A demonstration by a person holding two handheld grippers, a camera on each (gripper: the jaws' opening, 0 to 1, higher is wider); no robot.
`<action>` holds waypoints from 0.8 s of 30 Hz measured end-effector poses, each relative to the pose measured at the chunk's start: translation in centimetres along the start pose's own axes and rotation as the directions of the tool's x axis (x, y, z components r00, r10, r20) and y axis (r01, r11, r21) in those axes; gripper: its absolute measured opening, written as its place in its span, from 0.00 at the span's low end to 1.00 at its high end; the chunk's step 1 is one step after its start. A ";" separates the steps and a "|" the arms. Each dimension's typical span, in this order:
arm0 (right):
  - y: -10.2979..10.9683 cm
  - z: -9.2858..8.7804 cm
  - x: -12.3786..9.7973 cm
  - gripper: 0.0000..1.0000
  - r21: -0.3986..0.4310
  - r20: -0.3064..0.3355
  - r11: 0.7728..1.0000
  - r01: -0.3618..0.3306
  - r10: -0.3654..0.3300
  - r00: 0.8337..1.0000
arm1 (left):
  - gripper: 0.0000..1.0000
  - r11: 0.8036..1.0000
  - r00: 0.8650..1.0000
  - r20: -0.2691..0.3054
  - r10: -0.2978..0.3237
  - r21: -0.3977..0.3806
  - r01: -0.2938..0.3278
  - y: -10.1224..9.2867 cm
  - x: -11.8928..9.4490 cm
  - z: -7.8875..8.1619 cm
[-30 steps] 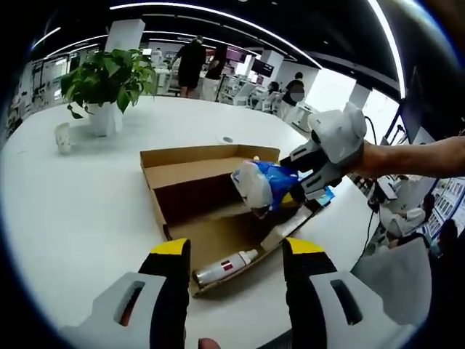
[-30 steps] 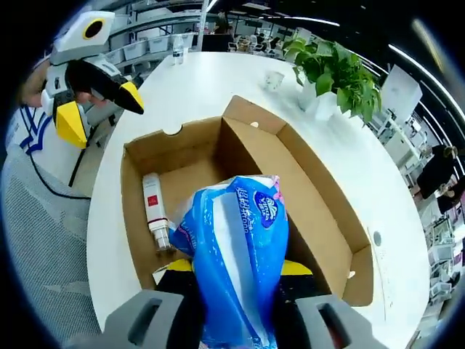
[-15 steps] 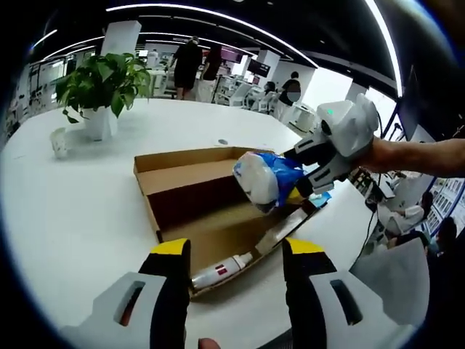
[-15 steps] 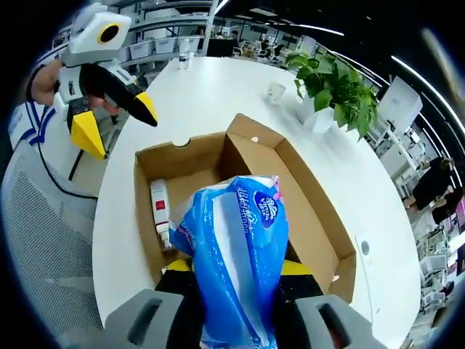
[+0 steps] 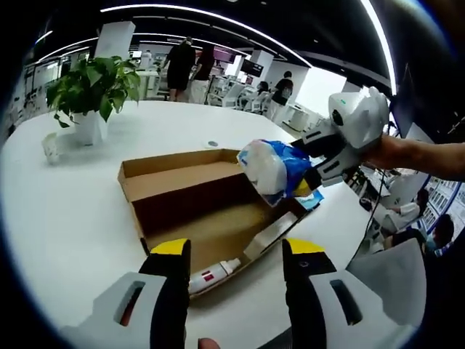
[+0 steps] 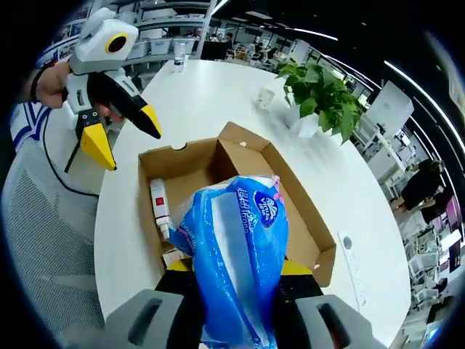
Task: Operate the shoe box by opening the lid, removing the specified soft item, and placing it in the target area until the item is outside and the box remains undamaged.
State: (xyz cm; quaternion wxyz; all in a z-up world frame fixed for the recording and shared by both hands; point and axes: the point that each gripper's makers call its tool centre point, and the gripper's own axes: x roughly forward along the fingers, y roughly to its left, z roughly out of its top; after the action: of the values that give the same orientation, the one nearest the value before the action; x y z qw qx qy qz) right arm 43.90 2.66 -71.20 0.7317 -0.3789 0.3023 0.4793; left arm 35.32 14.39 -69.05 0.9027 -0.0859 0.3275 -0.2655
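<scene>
While the right gripper (image 6: 236, 273) is clamping it, the blue-and-white soft pack (image 6: 234, 247) is running lengthwise up frame centre, above the open shoe box (image 6: 301, 218). At upper left, the left gripper (image 6: 123, 131) is hanging wide open.

I work in an open-plan office: a long white worktop (image 5: 65, 211), a potted plant (image 5: 87, 87), ceiling light strips (image 5: 218, 16), people (image 5: 176, 65) among desks.

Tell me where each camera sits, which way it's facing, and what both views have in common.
Left gripper view: rides the open left gripper, low over the table, facing the box; a forearm holds the right gripper.
Right gripper view: rides the right gripper, looking down on the box; a hand holds the left gripper.
Shared: box, blue pack, bottle, plant.
</scene>
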 end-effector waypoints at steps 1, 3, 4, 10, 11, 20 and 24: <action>0.0 0.0 -0.1 0.32 0.000 0.000 1.000 0.002 -0.002 1.000 | 0.52 1.000 1.000 -0.001 -0.004 0.003 0.004 -0.2 0.1 0.0; -0.2 -0.4 -0.7 0.32 0.008 -0.003 1.000 0.009 -0.009 1.000 | 0.52 1.000 1.000 -0.002 -0.011 0.008 0.011 -0.6 0.3 0.1; -0.3 -0.5 -1.2 0.32 0.020 0.001 1.000 0.014 -0.014 1.000 | 0.52 1.000 1.000 -0.002 -0.016 0.011 0.016 -0.9 0.5 0.1; -0.6 -1.8 -3.0 0.32 0.031 -0.007 0.999 0.043 -0.043 0.999 | 0.52 0.999 0.999 -0.017 -0.035 0.028 0.036 -2.0 1.0 0.1; -0.9 -2.4 -3.2 0.32 0.037 -0.011 0.998 0.048 -0.048 0.999 | 0.52 0.999 0.999 -0.019 -0.039 0.030 0.040 -2.2 1.1 0.1; -0.3 -7.1 -5.2 0.32 0.065 -0.060 0.996 0.066 -0.063 0.996 | 0.54 0.996 0.998 -0.033 -0.053 0.067 0.055 -3.5 1.6 0.5; 0.2 -9.6 -6.2 0.32 0.096 -0.080 0.993 0.071 -0.063 0.995 | 0.54 0.997 0.998 -0.037 -0.050 0.065 0.052 -3.5 1.9 0.7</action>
State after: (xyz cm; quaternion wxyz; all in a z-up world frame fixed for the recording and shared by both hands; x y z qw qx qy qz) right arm 40.76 -8.31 -71.37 0.7531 -0.3702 0.3406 0.4240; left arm 35.46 10.39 -68.40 0.8921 -0.0597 0.3323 -0.3004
